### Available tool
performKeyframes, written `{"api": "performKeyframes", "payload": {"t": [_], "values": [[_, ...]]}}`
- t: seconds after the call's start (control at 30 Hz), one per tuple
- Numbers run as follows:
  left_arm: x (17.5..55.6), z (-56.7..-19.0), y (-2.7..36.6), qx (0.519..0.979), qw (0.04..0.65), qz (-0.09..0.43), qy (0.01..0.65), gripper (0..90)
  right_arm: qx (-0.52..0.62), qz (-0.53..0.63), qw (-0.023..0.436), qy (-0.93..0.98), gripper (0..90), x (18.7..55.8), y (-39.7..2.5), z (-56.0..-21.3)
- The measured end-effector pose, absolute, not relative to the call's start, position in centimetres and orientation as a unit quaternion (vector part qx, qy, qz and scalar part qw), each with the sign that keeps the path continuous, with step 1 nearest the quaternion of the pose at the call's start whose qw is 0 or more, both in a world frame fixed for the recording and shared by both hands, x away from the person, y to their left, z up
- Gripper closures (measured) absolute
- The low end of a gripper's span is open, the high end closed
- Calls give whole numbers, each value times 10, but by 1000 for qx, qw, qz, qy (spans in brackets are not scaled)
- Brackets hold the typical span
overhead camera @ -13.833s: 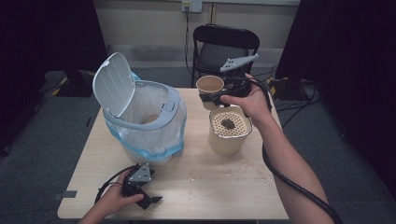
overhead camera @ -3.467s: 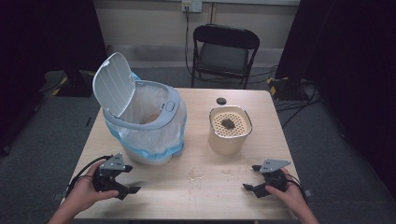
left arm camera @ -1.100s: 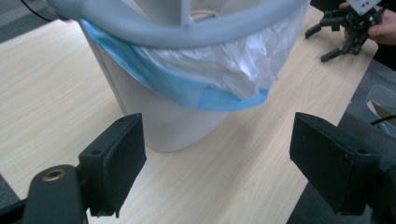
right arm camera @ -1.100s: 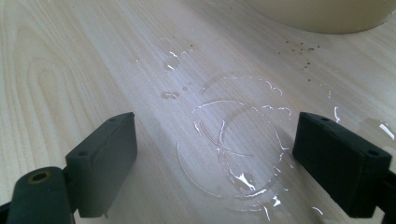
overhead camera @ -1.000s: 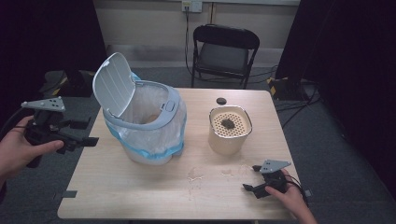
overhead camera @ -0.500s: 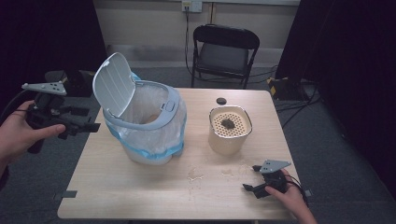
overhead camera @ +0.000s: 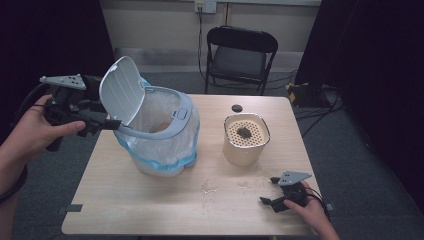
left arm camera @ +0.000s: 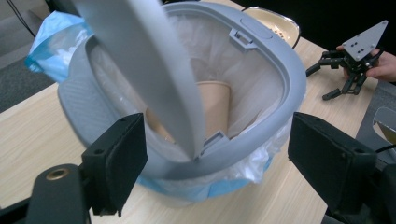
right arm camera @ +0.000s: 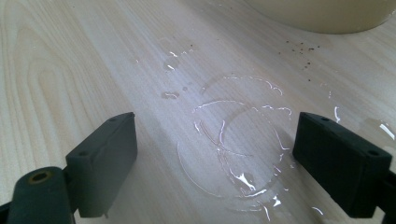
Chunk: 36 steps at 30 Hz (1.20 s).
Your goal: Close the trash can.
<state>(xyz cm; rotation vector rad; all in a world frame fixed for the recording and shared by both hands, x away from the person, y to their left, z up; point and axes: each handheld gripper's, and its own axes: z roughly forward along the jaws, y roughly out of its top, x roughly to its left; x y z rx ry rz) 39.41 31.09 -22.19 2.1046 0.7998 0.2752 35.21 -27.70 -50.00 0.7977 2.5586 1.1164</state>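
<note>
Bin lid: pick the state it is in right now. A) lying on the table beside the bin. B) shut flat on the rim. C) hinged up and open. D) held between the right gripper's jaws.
C: the bin lid stands tilted up above the grey rim, leaving the lined bin open, with a paper cup showing inside it.

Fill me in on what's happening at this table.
A person works with a hand-held gripper in each hand. The left hand-held gripper, jaws open, is raised at the upright lid of a lined grey bin; a paper cup lies inside the bin. The right hand-held gripper rests open on the table near a wet spill, beside a cream strainer pot.
</note>
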Motion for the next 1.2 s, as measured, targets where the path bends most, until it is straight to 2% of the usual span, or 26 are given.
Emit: {"api": "performKeyframes", "payload": {"t": [0.47, 0.57, 1.2], "values": [[398, -222, 299, 844, 418, 117, 315, 166, 273, 382, 119, 875, 129, 352, -277, -500], [397, -222, 294, 850, 417, 112, 303, 213, 273, 382, 119, 875, 129, 352, -277, -500], [399, -219, 264, 875, 383, 109, 276, 241, 273, 382, 119, 875, 129, 352, -277, -500]]}}
